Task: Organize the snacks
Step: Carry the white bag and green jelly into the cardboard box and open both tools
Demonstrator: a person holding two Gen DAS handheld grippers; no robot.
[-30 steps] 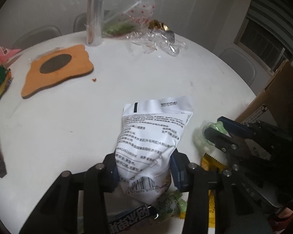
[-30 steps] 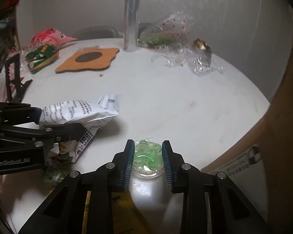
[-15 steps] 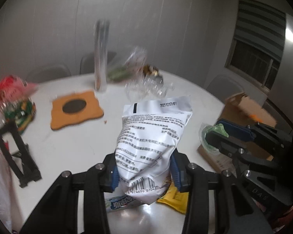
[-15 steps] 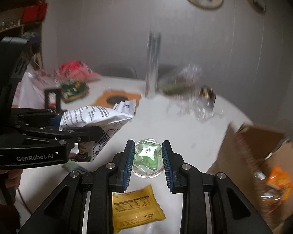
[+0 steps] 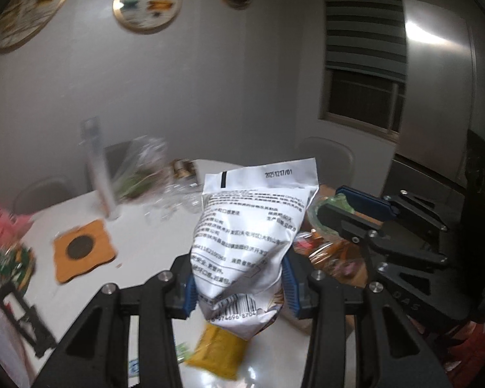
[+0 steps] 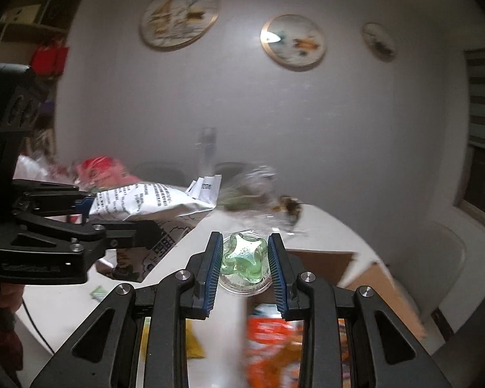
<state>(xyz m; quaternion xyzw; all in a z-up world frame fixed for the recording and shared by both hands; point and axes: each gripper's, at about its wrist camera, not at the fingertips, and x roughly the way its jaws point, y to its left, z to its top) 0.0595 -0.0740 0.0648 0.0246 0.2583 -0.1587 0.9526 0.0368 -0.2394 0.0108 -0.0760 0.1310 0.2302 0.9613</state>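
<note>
My left gripper (image 5: 239, 286) is shut on a white snack bag (image 5: 252, 226) with black print and holds it upright above the white table (image 5: 145, 252). The bag (image 6: 152, 199) and the left gripper (image 6: 80, 229) also show at the left of the right wrist view. My right gripper (image 6: 244, 266) is shut on a clear jelly cup with green filling (image 6: 244, 258), raised above an open cardboard box (image 6: 368, 278). The right gripper (image 5: 346, 213) and the cup (image 5: 331, 205) show right of the bag in the left wrist view. A yellow packet (image 5: 220, 350) lies on the table below the bag.
The box holds orange snack packs (image 6: 271, 339). On the table are an orange coaster mat (image 5: 82, 249), a tall clear tube (image 5: 98, 174), crumpled clear plastic (image 5: 165, 190), green and red packs (image 5: 9, 252) and a black stand (image 5: 19, 317). Chairs stand behind the table.
Both grippers have risen well above the table with their loads and tilted up, so the wall shows. The right gripper with the cup has moved over the open box.
</note>
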